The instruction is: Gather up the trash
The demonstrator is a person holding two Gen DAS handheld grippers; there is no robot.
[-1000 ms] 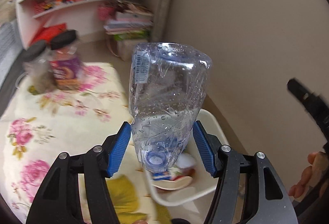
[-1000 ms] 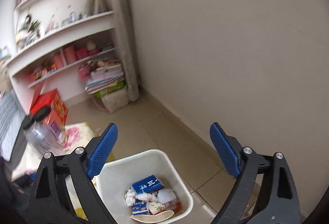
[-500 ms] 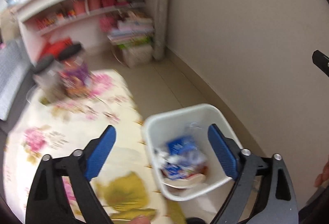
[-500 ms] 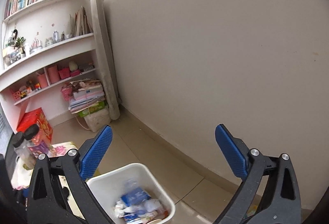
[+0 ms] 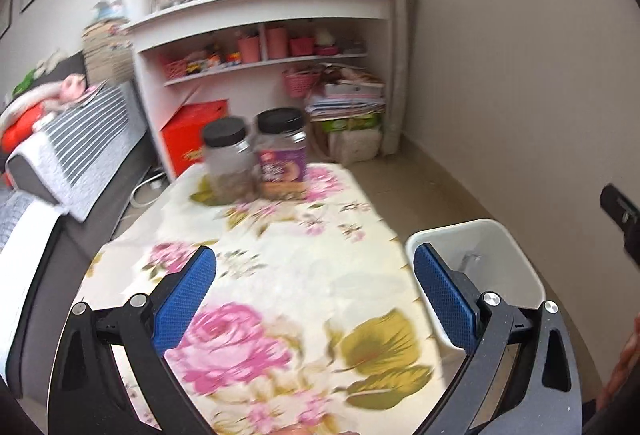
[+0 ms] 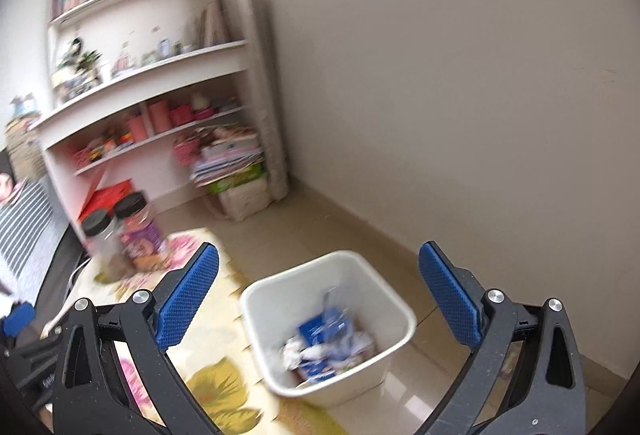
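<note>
A white trash bin (image 6: 362,267) stands on the tiled floor beside the table; it holds blue wrappers and crumpled paper (image 6: 324,343). In the left wrist view the bin (image 5: 516,255) shows at the right, partly behind my right finger. My left gripper (image 5: 314,295) is open and empty above the floral tablecloth (image 5: 280,267). My right gripper (image 6: 318,295) is open and empty above the bin. The clear plastic bottle is hard to pick out among the trash.
Two black-lidded jars (image 5: 256,159) stand at the table's far edge, also in the right wrist view (image 6: 128,235). White shelves (image 5: 260,35) with pink pots, a red box (image 5: 192,131) and stacked papers (image 5: 348,103) stand behind. A striped sofa (image 5: 80,151) is left; a wall is right.
My left gripper opened and let the clear bottle drop into the bin, then swung left over the table. My right gripper stayed open and shifted a little over the bin.
</note>
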